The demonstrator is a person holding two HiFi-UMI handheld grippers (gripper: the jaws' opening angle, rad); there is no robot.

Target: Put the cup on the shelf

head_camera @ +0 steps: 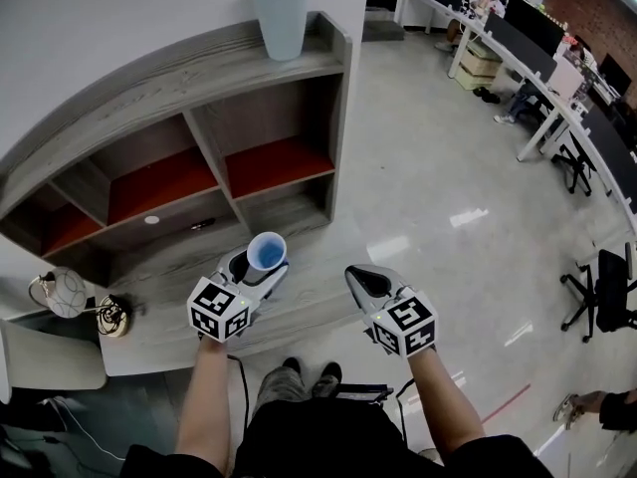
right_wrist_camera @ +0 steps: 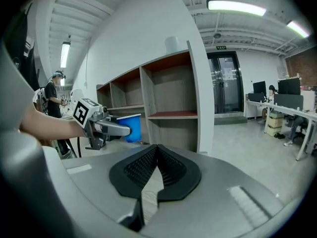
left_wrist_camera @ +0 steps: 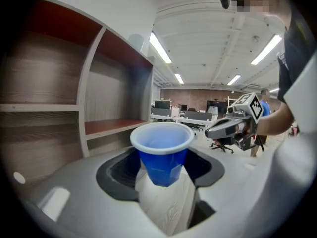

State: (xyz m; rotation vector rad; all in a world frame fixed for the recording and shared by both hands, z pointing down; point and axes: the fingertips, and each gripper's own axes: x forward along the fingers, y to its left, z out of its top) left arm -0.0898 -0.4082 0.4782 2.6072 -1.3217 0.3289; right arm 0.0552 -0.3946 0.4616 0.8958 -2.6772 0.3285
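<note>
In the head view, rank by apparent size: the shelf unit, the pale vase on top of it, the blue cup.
1. shelf unit
2. pale vase
3. blue cup, smallest although nearer the camera than the vase

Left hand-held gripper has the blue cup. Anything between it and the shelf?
Nothing visible. The blue cup sits in the left hand-held gripper, facing the shelf, with open space up to the red-floored compartment. The pale vase stands on the shelf's top, and the right hand-held gripper is off to the side.
</note>
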